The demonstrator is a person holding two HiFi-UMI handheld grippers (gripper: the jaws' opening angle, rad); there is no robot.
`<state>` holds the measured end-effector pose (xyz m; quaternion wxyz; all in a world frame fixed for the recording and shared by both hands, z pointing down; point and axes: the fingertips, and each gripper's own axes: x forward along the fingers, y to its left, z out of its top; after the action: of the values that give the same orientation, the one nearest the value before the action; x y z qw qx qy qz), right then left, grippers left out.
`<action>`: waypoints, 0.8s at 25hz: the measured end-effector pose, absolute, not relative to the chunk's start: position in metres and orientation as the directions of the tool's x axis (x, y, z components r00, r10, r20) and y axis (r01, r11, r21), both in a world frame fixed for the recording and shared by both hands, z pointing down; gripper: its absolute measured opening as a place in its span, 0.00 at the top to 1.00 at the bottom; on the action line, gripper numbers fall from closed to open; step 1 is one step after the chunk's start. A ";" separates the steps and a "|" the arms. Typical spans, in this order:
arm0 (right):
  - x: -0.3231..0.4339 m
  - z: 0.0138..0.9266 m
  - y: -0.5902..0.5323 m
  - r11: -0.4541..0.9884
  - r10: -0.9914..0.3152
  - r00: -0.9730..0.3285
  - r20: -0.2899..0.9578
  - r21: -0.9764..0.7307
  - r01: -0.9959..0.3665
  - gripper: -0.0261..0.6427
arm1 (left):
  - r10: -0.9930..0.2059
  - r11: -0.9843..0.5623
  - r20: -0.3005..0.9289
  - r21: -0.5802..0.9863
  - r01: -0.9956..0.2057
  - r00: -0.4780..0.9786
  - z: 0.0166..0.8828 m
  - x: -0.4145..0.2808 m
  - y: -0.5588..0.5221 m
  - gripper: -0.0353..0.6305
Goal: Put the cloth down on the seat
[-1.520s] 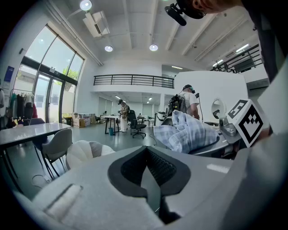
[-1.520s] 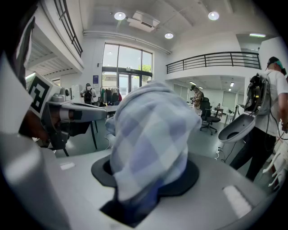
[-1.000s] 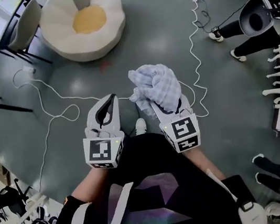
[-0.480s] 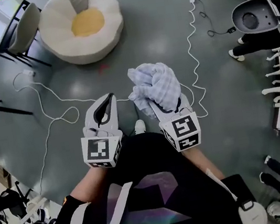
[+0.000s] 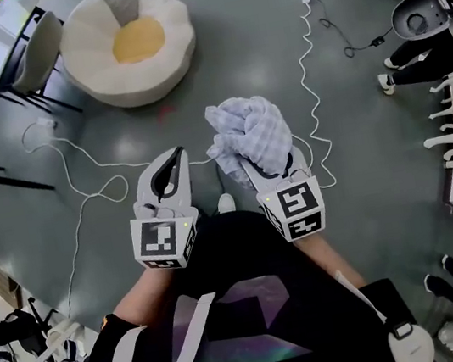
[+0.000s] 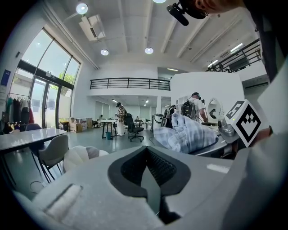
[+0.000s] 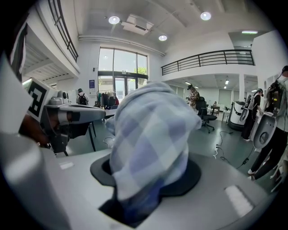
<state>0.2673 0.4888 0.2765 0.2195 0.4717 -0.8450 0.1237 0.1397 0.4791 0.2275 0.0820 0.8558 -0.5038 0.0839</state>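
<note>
Moved: right gripper (image 5: 260, 164) jaws have just eased slightly wider, but the cloth (image 5: 249, 133) stays gripped between them.
Left gripper (image 5: 173, 161): clenched, empty.
Cloth: held aloft, well short of the seat (image 5: 171, 30).
Progress: carrying only; setting down remains.

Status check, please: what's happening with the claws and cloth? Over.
Right gripper: fingers just opened wider, cloth gripped between. Left gripper shut, empty. Seat ahead; cable on floor between.
</note>
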 end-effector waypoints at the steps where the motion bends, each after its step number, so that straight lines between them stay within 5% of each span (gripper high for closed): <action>1: 0.270 0.277 0.489 0.521 -0.744 -0.456 0.489 -0.003 -0.854 0.64 | -0.848 -0.480 0.226 0.054 -0.876 0.479 0.227 0.141 0.480 0.94; 20: 0.259 0.291 0.428 0.479 -0.741 -0.416 0.527 -0.017 -0.877 0.64 | -0.825 -0.505 0.239 0.097 -0.858 0.512 0.242 0.134 0.406 0.94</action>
<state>0.2589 0.4278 0.2914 0.2314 0.4885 -0.8284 0.1470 0.1343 0.4064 0.2424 0.1021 0.8636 -0.4870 0.0810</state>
